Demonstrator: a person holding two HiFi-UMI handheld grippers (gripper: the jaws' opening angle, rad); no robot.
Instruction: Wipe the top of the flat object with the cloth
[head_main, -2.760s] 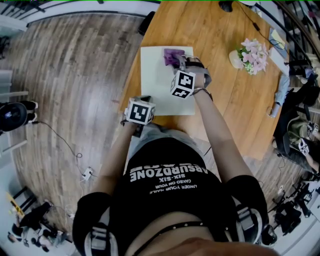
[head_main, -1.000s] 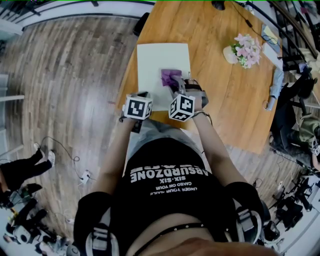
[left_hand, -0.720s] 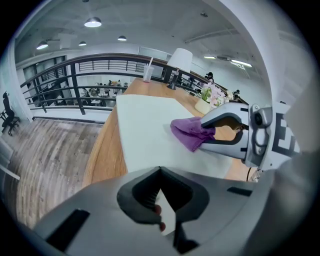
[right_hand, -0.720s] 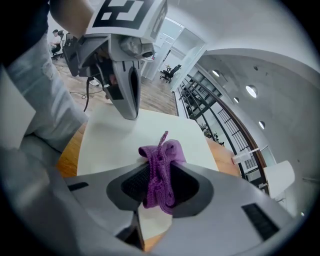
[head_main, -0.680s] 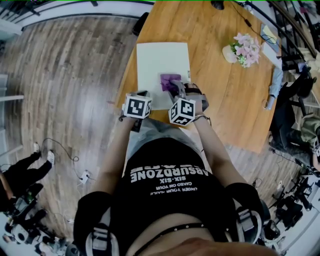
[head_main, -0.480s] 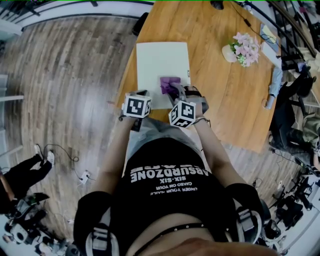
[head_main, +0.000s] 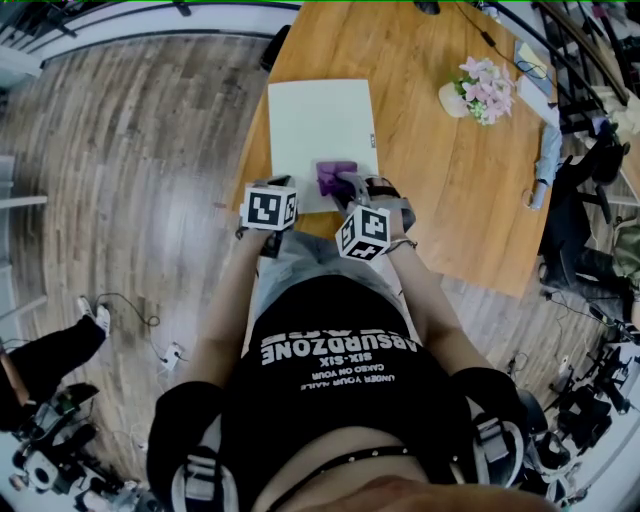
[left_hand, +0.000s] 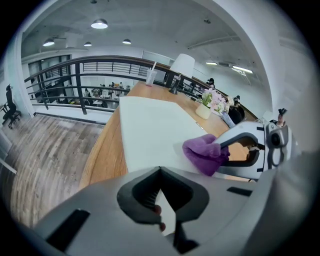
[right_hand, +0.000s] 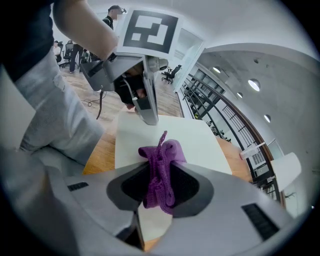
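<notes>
Our left gripper is pinched tight on the 7 o'clock corner of the white flat object, we think so it cannot slide on the worktop. At its 6 o'clock edge, our right gripper squeezes the purple cloth, pressing it down to rub the top.

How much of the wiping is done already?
The purple cloth is already picked up: the right gripper is shut on it. Now it sits on the near end of the white board, while the left gripper pinches that edge, steadying it. The board shows no marks, so how much wiping is left can't be told.
</notes>
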